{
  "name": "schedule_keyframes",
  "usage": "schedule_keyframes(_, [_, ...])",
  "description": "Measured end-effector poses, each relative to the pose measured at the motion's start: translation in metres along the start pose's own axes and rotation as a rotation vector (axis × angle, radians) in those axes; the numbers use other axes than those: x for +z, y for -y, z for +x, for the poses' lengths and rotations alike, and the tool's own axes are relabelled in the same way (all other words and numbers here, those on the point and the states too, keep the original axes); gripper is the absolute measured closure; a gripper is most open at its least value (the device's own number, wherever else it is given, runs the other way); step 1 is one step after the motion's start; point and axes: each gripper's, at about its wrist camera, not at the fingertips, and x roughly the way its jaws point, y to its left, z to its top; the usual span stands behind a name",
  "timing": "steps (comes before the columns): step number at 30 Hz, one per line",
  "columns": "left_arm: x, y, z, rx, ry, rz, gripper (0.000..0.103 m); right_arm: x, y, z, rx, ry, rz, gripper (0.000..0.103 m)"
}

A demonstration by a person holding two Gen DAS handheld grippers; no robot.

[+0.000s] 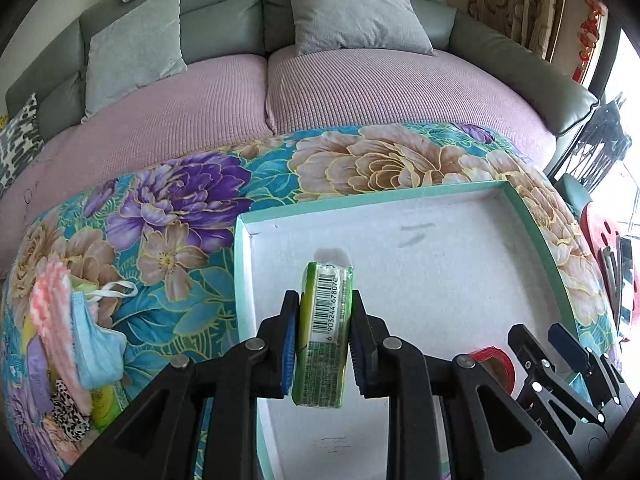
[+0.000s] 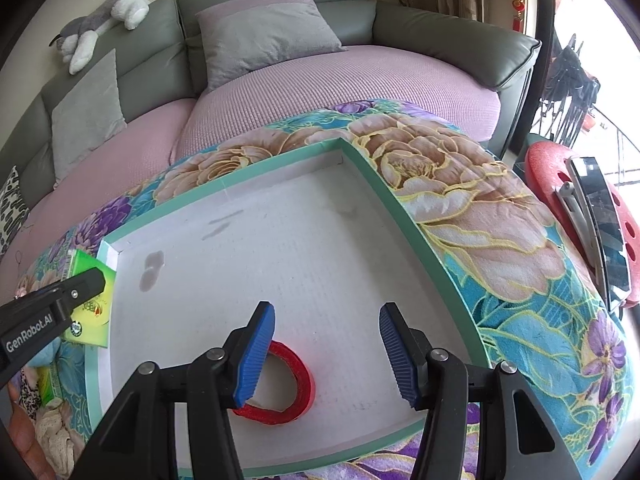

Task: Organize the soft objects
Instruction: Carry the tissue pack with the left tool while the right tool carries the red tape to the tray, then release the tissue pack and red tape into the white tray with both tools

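My left gripper (image 1: pixel 325 340) is shut on a green tissue pack (image 1: pixel 325 332) with a barcode, held over the left part of the white tray with a teal rim (image 1: pixel 400 196). The pack and left gripper also show in the right wrist view (image 2: pixel 94 304) at the tray's left edge. My right gripper (image 2: pixel 327 354) is open and empty above the tray (image 2: pixel 396 208), just right of a red fabric ring (image 2: pixel 296 384) that lies in the tray's near part. A pile of soft items (image 1: pixel 68 336) lies left of the tray: a pink fluffy cloth, a blue face mask (image 1: pixel 94 354), leopard fabric.
The tray sits on a floral blanket (image 1: pixel 192 200) over a table in front of a pink-covered grey sofa (image 1: pixel 340 88) with grey cushions. A plush toy (image 2: pixel 104 16) lies on the sofa back. A red stool (image 2: pixel 560 176) with a phone stands at right.
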Motion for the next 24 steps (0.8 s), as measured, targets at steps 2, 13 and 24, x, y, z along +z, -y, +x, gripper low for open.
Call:
schedule_keyframes(2, [0.000,-0.004,0.002,-0.018,-0.014,-0.021,0.070,0.000,-0.002,0.001,0.002,-0.004,-0.009,0.045])
schedule_keyframes(13, [-0.001,-0.024,0.000,0.037,0.011,-0.069,0.032,-0.003,-0.012,0.006,0.005,-0.029,-0.054,0.033])
schedule_keyframes(24, [-0.003,-0.053,0.001,0.118,0.034,-0.145,0.011,-0.003,-0.012,0.008,-0.005,-0.037,-0.053,0.000])
